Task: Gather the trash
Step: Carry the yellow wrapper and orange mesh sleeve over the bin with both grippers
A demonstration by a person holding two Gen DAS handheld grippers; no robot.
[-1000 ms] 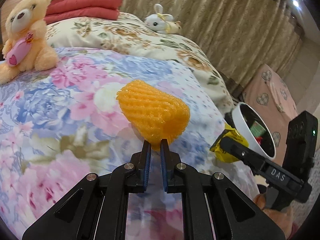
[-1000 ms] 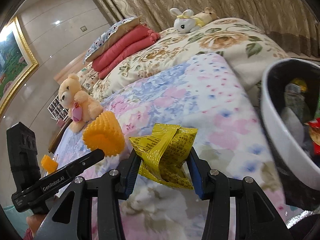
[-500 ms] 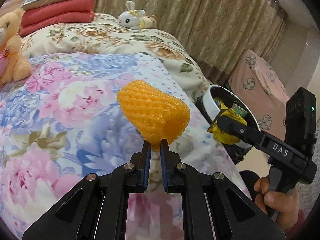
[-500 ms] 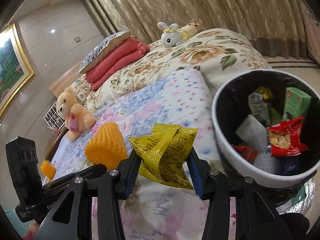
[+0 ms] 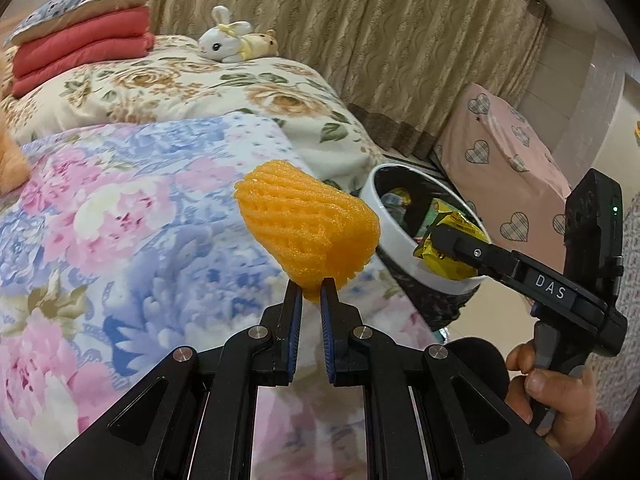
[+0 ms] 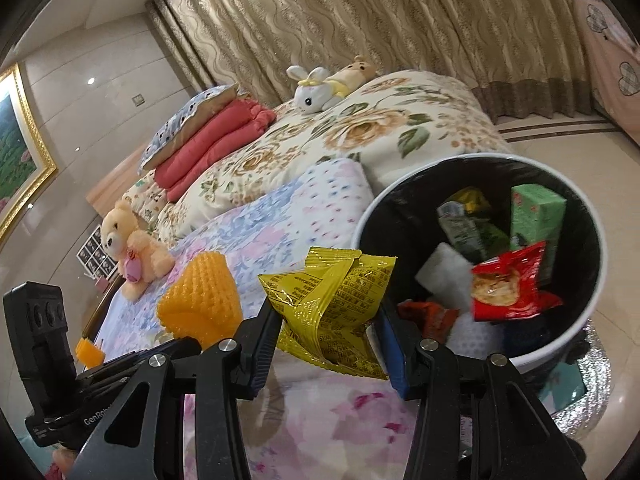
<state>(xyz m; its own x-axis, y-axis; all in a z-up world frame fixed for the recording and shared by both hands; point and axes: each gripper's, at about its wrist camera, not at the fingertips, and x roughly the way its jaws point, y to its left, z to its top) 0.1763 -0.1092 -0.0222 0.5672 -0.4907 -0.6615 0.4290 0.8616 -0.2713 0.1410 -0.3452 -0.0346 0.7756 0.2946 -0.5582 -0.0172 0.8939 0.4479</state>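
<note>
My left gripper (image 5: 311, 292) is shut on the narrow end of an orange foam fruit net (image 5: 308, 232), which stands up above the floral bedspread. In the right wrist view the same foam net (image 6: 202, 300) shows at lower left. My right gripper (image 6: 330, 320) is shut on a crumpled yellow snack wrapper (image 6: 332, 308), held just left of the bin. The white bin (image 6: 560, 354) with a black liner stands beside the bed and holds several wrappers and a green carton. From the left wrist view the yellow wrapper (image 5: 446, 258) hangs over the white bin's rim (image 5: 394, 234).
The bed (image 5: 100, 216) with its floral quilt fills the left. A teddy bear (image 6: 132, 248), a plush bunny (image 6: 320, 88) and folded red blankets (image 6: 212, 136) lie on it. A pink heart-patterned cover (image 5: 504, 160) stands behind the bin. A hand (image 5: 556, 392) grips the right tool.
Both grippers have swung from over the bed toward the bin with their loads. The bin has come fully into the right wrist view, and the yellow wrapper now hangs at its rim.
</note>
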